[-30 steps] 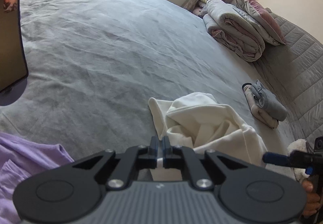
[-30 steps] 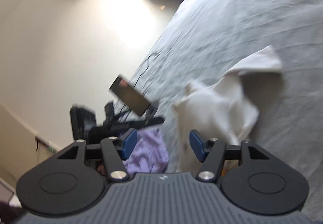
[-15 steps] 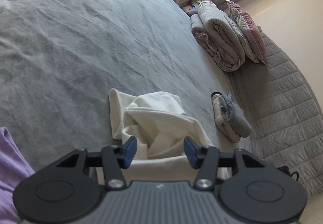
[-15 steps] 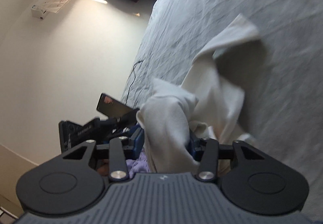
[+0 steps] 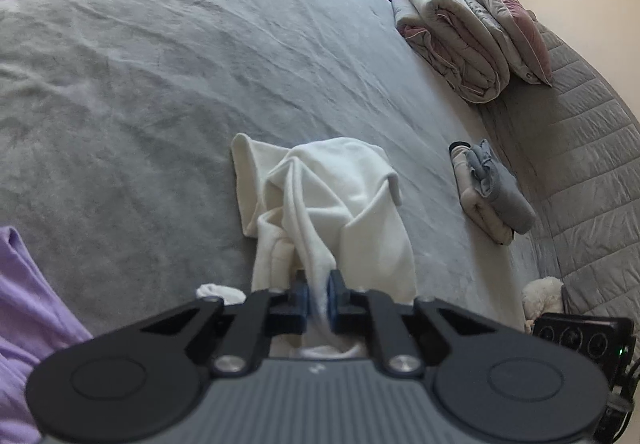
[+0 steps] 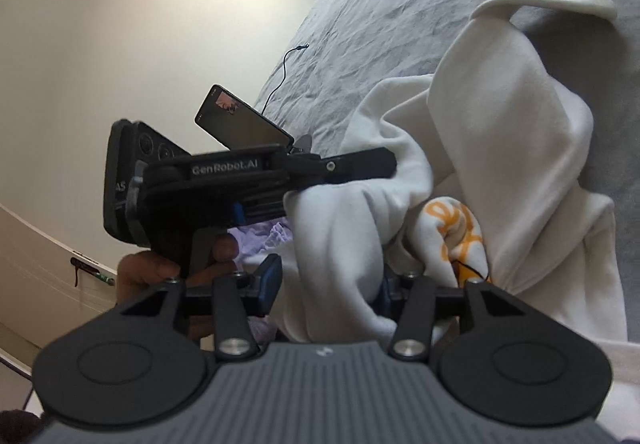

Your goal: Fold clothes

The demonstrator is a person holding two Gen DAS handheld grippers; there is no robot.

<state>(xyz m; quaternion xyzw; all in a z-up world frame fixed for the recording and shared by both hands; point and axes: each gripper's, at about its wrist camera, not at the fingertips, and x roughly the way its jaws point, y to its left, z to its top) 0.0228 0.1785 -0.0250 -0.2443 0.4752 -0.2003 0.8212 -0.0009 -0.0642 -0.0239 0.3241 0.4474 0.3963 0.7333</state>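
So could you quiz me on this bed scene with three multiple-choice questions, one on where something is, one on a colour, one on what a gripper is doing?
1. Where does the small stack of folded clothes lie?
A. on the bed beside the quilted headboard
B. on the floor
C. on top of the pillow

2. What colour is the print on the white garment?
A. green
B. orange
C. black

3. What is the left gripper doing?
A. hanging open above the bed
B. lying on the bed
C. pinching a fold of the white garment

Answers:
1. A, the stack sits on the grey cover next to the headboard.
2. B, orange lettering shows among the folds in the right wrist view.
3. C, white cloth is squeezed between its blue pads.
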